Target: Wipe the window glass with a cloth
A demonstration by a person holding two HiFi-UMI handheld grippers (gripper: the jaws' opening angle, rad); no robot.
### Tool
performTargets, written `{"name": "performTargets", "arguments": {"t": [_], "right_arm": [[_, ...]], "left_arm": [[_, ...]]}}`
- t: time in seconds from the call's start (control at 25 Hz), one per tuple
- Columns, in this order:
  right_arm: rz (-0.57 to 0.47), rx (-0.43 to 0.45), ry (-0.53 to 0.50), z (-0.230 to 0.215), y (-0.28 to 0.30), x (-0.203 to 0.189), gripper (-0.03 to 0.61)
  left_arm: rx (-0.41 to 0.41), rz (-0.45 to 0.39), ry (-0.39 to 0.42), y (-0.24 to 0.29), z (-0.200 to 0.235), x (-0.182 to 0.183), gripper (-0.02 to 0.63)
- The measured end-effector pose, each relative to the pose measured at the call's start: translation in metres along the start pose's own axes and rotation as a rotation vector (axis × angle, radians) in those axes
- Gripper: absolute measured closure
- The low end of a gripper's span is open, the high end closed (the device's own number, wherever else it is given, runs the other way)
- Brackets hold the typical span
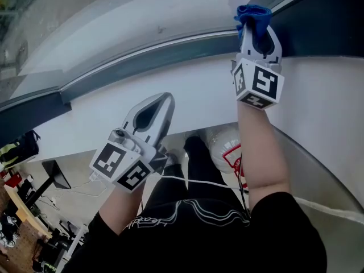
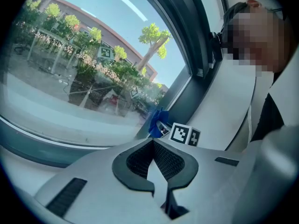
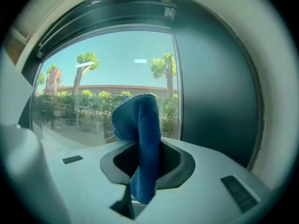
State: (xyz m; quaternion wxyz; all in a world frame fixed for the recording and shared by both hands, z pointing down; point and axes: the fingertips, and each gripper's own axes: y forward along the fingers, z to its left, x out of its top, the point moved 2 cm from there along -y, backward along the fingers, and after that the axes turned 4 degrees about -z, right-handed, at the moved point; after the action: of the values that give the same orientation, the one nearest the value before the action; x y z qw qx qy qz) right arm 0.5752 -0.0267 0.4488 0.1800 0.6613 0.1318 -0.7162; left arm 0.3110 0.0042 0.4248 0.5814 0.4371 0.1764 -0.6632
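Note:
The blue cloth (image 1: pixel 253 13) is pinched in my right gripper (image 1: pixel 257 26), which is shut on it and held up at the right end of the window glass (image 1: pixel 85 21), against the dark frame (image 1: pixel 142 58). In the right gripper view the cloth (image 3: pixel 142 139) stands up folded out of the jaws, with the glass (image 3: pixel 103 92) just beyond it. My left gripper (image 1: pixel 164 100) hangs lower, over the white sill (image 1: pixel 193 95), shut and empty. From the left gripper (image 2: pixel 153 146) I see the cloth (image 2: pixel 156 122) touching the glass (image 2: pixel 84 69) near the corner.
A dark vertical frame post (image 3: pixel 215 87) borders the glass on the right. Below the sill are the person's black clothing (image 1: pixel 199 215), a white bag with red print (image 1: pixel 227 147), a white cable (image 1: pixel 193 181) and clutter on the floor (image 1: pixel 23 215).

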Motion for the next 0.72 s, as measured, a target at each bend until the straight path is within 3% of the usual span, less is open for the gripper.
{"name": "performTargets", "arguments": {"t": [0.24, 0.36, 0.56, 0.72], "right_arm": [[0.002, 0.025, 0.045, 0.031, -0.035, 0.036, 0.511], [0.044, 0.080, 0.066, 0.060, -0.078, 0.072, 0.511], [0.035, 0.318, 0.118, 0.130, -0.150, 0.179, 0.511], [0.048, 0.476, 0.217, 0.170, -0.231, 0.279, 0.511]], "left_arm": [[0.000, -0.061, 0.028, -0.039, -0.005, 0.016, 0.607], [-0.002, -0.073, 0.063, -0.083, -0.027, 0.041, 0.607], [0.008, -0.181, 0.187, -0.174, -0.059, 0.126, 0.607], [-0.041, -0.210, 0.302, -0.252, -0.112, 0.176, 0.607]]}}
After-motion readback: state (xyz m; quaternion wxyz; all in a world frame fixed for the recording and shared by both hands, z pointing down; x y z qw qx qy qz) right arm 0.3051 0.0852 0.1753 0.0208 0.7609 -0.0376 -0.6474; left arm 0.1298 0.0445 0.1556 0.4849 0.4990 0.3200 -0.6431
